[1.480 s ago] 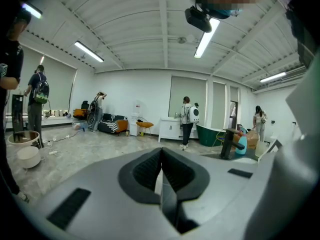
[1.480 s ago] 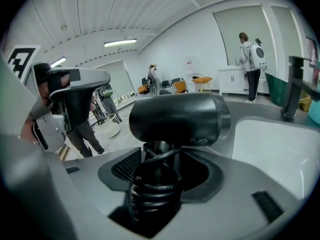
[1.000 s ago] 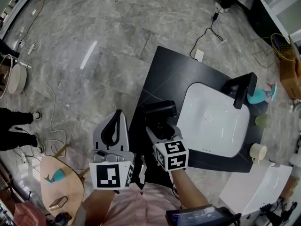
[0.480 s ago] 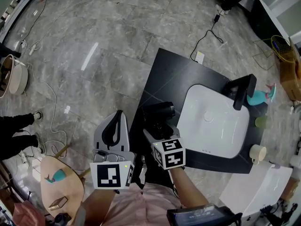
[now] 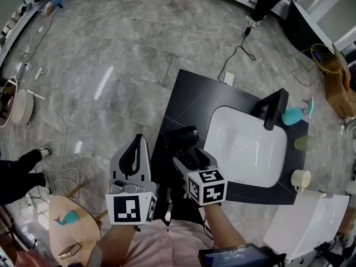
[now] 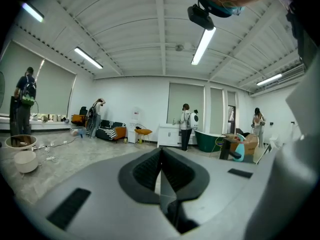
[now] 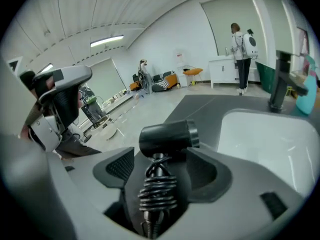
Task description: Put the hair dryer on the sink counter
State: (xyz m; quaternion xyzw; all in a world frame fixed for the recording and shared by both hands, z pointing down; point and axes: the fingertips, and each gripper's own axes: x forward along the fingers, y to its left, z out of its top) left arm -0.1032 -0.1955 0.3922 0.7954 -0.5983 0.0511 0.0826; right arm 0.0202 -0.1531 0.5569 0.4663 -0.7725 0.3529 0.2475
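The right gripper (image 7: 159,166) is being opened wider than a second ago; the hair dryer (image 7: 167,135) is released, laid between its jaws on the sink counter (image 5: 194,93). The left gripper (image 6: 161,169) is clenched, empty.

Rig look, fwiw: left gripper (image 5: 138,143) and right gripper (image 5: 186,149) same build — light grey moulded plastic shells, smooth and rounded. Black ribbed pads (image 7: 121,168) set into jaw faces. White cube on each with bold black square markers: left cube (image 5: 130,207), right cube (image 5: 206,186). Right gripper jaws opening, hair dryer (image 5: 181,136) handle between them. Person wears pale pink top (image 5: 161,243).
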